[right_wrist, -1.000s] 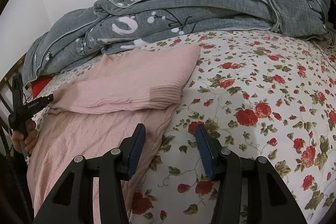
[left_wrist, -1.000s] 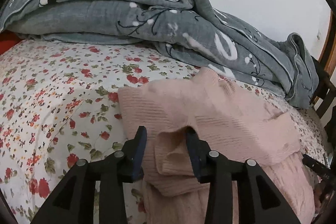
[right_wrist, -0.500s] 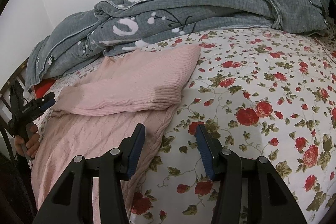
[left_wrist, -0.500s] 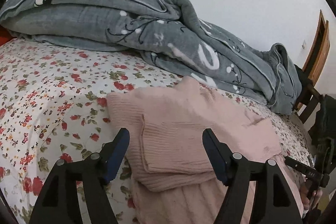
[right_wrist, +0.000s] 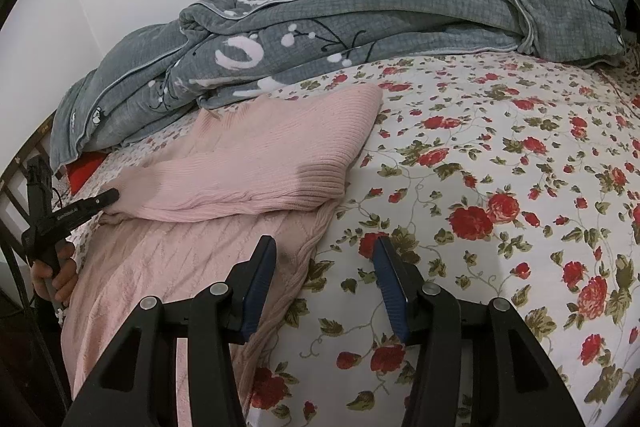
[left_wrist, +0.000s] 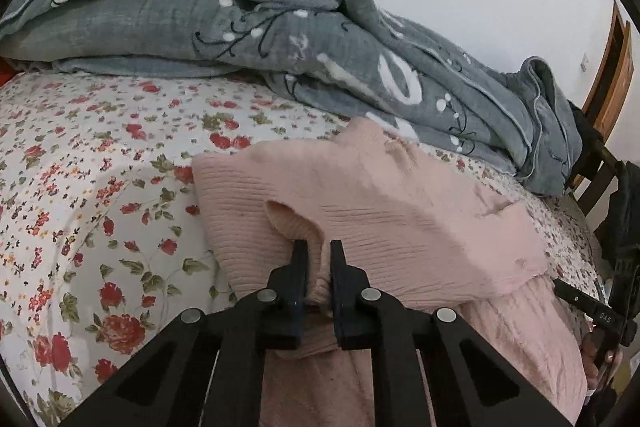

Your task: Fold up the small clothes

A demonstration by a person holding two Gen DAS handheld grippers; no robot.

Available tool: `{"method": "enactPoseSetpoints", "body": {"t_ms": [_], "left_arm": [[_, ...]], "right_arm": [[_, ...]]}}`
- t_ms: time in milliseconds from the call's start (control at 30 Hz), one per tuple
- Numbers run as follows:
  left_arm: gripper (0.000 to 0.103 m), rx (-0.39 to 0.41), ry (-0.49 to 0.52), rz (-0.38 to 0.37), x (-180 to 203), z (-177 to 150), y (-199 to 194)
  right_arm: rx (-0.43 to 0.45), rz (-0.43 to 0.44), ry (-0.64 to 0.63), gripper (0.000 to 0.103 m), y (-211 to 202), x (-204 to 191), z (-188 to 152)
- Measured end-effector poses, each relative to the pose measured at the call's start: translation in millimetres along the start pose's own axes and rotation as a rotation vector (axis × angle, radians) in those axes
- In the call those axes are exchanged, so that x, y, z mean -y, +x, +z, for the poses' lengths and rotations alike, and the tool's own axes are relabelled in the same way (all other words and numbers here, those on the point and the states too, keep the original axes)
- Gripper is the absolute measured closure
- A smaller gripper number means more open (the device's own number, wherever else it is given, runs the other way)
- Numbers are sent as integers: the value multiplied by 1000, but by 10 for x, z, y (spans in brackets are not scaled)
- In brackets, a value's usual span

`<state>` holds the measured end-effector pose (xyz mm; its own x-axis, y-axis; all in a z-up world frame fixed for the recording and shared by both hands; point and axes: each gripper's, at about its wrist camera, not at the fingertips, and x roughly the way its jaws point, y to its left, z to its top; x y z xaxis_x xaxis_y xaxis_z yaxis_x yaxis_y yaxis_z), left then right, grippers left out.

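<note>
Lying on the floral bed sheet (right_wrist: 500, 155), the pink sweater (right_wrist: 256, 163) had its upper part doubled over the lower body — judged a fold under way. The left gripper (left_wrist: 319, 255) had its jaws nearly shut, pinching a bunched edge of the folded layer, presumably to carry it across. The right gripper (right_wrist: 324, 267) stood with jaws wide apart, holding nothing — its left finger just over the sweater's side edge. A grey quilt (right_wrist: 360, 27) lay heaped behind.

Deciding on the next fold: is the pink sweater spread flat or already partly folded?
Partly folded. The pink sweater has a ribbed layer doubled over its cable-knit body, and the left gripper is shut on a fold of it.
</note>
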<state>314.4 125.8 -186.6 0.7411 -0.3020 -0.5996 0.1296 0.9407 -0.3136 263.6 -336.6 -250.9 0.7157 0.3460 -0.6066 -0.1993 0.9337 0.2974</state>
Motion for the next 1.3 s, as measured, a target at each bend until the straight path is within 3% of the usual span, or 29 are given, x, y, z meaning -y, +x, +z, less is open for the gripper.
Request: {"method": "enactPoseSetpoints", "body": {"t_ms": [100, 333, 467, 667, 733, 767, 800, 867, 1000, 1167, 1300], "left_arm": [[93, 43, -15, -8, -25, -9, -89], [92, 12, -14, 62, -13, -16, -21], [82, -12, -22, 106, -30, -10, 24], [80, -8, -33, 103, -58, -10, 7], [76, -14, -32, 110, -51, -19, -12], [70, -18, -31, 111, -45, -32, -37], [57, -20, -29, 118, -32, -46, -64], [41, -22, -1, 131, 22, -108, -176], [40, -10, 58, 167, 151, -251, -464], [38, -19, 54, 148, 247, -528, -879], [38, -17, 89, 156, 389, -837, -1189]], "right_arm": [[1, 1, 0, 53, -1, 1, 0], [7, -12, -1, 53, -11, -3, -2], [7, -14, -2, 53, -19, -8, -2], [8, -40, -12, 53, -21, -35, 0], [17, -71, -9, 53, -56, -51, -4], [21, -96, -16, 53, -89, -71, -11], [25, -110, -22, 53, -120, -92, -21], [44, -139, -44, 53, -256, -164, -69], [88, -155, -62, 53, -553, -297, -225], [71, -161, -51, 53, -898, -412, -526], [123, -202, -69, 53, -1221, -512, -867]]}}
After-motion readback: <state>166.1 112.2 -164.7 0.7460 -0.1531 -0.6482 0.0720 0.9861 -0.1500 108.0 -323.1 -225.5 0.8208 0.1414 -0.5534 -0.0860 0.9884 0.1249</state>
